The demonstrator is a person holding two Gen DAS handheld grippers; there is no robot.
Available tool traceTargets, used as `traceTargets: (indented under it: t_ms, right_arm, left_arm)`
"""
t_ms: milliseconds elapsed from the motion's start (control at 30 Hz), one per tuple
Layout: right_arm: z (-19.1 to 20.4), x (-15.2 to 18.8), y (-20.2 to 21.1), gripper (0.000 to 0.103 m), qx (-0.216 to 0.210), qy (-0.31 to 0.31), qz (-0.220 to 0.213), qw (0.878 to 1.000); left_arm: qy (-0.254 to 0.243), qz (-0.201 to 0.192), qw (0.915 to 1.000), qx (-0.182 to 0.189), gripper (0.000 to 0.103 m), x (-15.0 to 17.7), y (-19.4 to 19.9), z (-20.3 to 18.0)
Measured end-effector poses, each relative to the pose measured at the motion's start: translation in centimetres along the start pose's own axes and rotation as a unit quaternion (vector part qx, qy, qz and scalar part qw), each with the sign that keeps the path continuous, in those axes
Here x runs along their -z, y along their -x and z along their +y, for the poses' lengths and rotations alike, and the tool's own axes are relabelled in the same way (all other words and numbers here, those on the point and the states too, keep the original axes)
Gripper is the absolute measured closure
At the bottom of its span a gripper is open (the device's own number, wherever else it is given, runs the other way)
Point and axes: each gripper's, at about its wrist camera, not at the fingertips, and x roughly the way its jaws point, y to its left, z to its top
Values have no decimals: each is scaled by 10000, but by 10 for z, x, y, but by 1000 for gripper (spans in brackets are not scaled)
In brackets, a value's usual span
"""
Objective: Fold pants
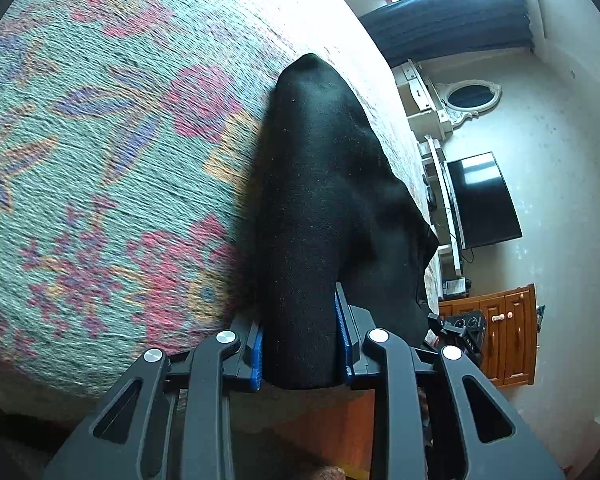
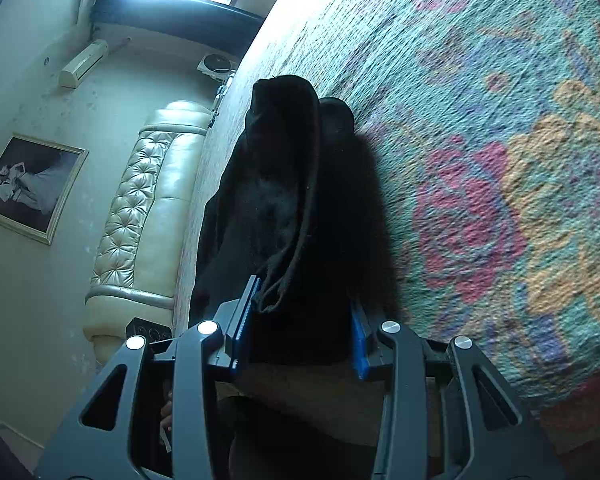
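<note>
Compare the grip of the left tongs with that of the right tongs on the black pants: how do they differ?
The left tongs clamp a smooth, rounded fold of the black pants, while the right tongs clamp a bunched part with a hem edge showing. Past the left tongs the cloth stretches out fairly taut; past the right tongs it hangs in loose layers. Both are shut on the pants, above the patterned bedspread.
</note>
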Motion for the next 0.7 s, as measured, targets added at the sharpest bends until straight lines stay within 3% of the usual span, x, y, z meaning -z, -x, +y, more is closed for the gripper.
traceTargets:
  t_ms: [133,200,333,400,433,467,500,567,633,700]
  right_arm:
    - [17,1,-29,65,-48,129,219,9997]
    - [24,1,-36,65,23,229,254,9994]
    - [18,3,-29,58,-61,59,282,9996]
    - [15,4,-20,53,-124,-37,240,9996]
    - [18,3,-15,45,-90,0,198,9998]
    - [20,1,-10,35,-63,73,147,9998]
    - [24,-2,-7,32,-57,146,99,9998]
    - [28,-12,-5,24,-44,211,-36,9998]
    - [29,-24,-10,23,-30,158,-125,9998]
    - [29,-38,-22,23,3,139,-112,9998]
  left_arm:
    - [123,-163,9998,-45,75,-3,18,14]
    - [125,-62,9998,118,73,-3,19,20]
    - [-202,40,9997,127,68,-4,22,11]
    - [-349,92,9993,-18,66,-8,29,4]
    - [-434,105,9990,-78,65,-9,32,0]
    - [-532,97,9985,-122,59,-11,36,-3]
    - [-645,49,9978,-130,49,-14,39,-6]
    - [-839,-189,9963,-70,44,-23,47,-10]
    - [-836,-389,9952,332,43,-35,55,-13]
    - [-673,-541,9935,738,30,-48,59,-9]
